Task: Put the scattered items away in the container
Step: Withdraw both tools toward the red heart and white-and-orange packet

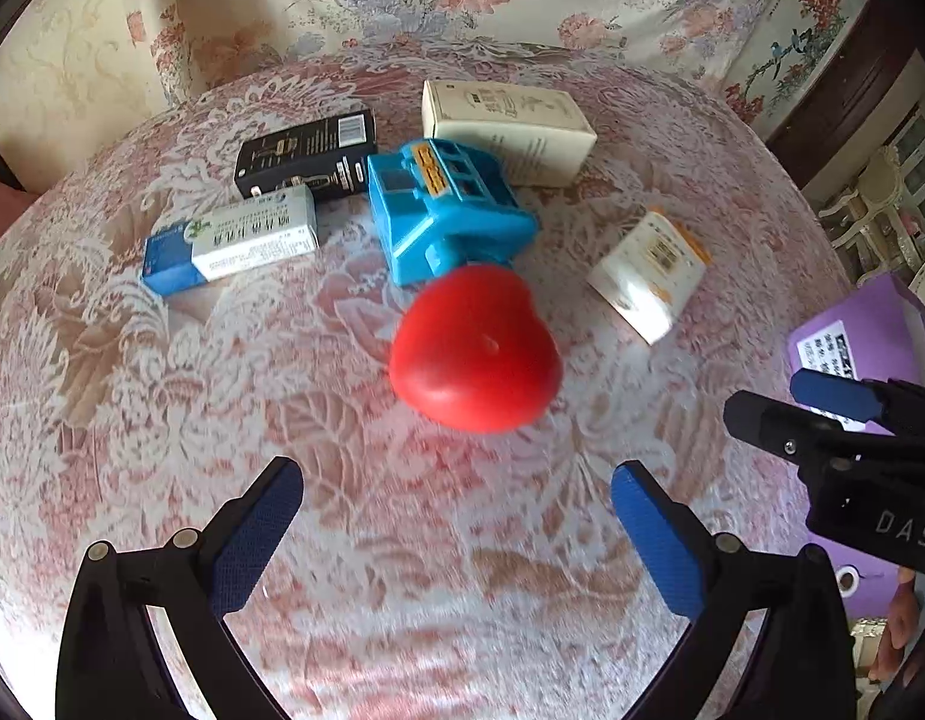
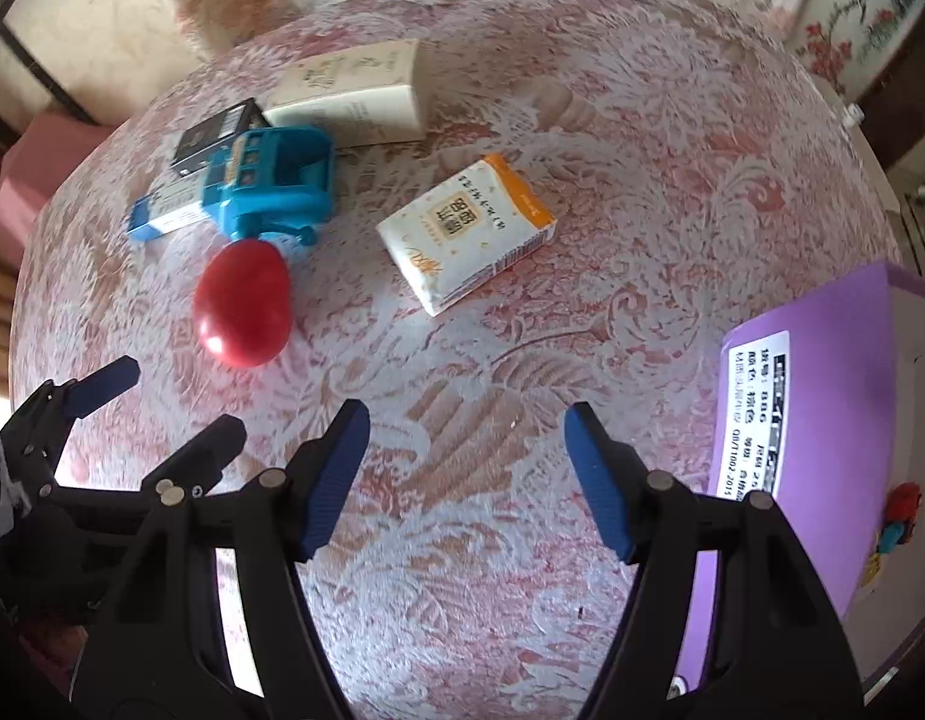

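Round table under a pink lace cloth (image 1: 162,420), floral fabric behind. Left wrist view: the left gripper (image 1: 456,534), at bottom centre, has its jaws spread wide and holds nothing; a red heart-shaped toy (image 1: 477,351) lies just ahead at mid-frame, a blue toy (image 1: 444,210) touching its far side, cartons around. Right wrist view: the right gripper (image 2: 465,477), bottom centre, is likewise wide apart and empty above bare cloth; the purple container (image 2: 822,420) sits at right edge, a tissue pack (image 2: 465,234) at upper centre.

Red heart (image 1: 475,351) touching blue toy (image 1: 444,210), four boxes lying around, purple container (image 2: 822,420) at table edge
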